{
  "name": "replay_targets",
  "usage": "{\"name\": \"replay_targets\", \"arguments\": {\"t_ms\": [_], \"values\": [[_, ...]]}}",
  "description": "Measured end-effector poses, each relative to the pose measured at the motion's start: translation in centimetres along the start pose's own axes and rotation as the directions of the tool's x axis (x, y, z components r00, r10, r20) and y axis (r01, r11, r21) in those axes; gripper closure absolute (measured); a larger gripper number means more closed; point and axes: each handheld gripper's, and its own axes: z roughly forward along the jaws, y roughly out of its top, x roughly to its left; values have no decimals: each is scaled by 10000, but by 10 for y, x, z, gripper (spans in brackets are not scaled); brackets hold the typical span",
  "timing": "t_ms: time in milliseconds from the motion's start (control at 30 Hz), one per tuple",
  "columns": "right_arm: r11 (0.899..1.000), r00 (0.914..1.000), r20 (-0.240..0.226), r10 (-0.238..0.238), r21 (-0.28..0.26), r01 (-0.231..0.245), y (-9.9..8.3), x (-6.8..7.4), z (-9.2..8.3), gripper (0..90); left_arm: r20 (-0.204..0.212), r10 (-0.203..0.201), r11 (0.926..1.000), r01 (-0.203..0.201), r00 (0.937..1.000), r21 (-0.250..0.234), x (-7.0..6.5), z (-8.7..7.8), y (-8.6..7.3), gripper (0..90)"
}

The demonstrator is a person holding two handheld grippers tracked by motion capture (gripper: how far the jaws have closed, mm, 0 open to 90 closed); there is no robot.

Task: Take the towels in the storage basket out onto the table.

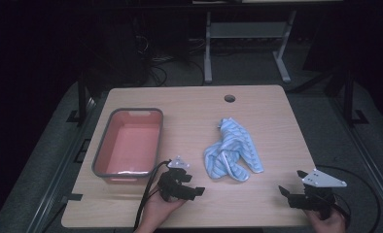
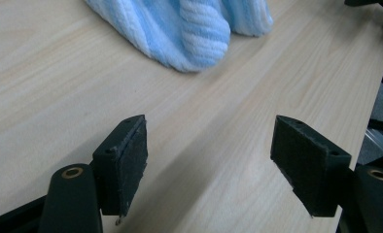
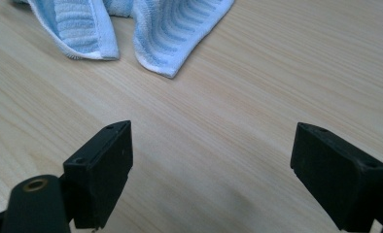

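Towel (image 1: 231,150), pink bin (image 1: 129,143) well left

Each black gripper, left gripper (image 1: 192,187) and right gripper (image 1: 291,188), carries a grey three-cornered plate, flat rectangular pads (image 2: 133,165), brass-ringed holes and a trailing black cable.

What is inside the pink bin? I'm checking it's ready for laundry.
The pink bin looks empty: its bare pink floor shows. The near wall hides a thin strip of floor. The blue towel lies outside.
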Motion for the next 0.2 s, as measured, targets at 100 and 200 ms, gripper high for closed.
{"name": "replay_targets", "arguments": {"t_ms": [100, 200], "values": [[10000, 10000, 29, 28, 5, -28, -1, 2, -1, 148, 189, -62, 10000, 62, 9998, -12, 1, -2, -8, 285], [10000, 9999, 55, -93, 24, 93, -2, 6, -3, 148, -21, 119, 9999, -119, 9999, -60, -1, -4, -8, 280]]}}
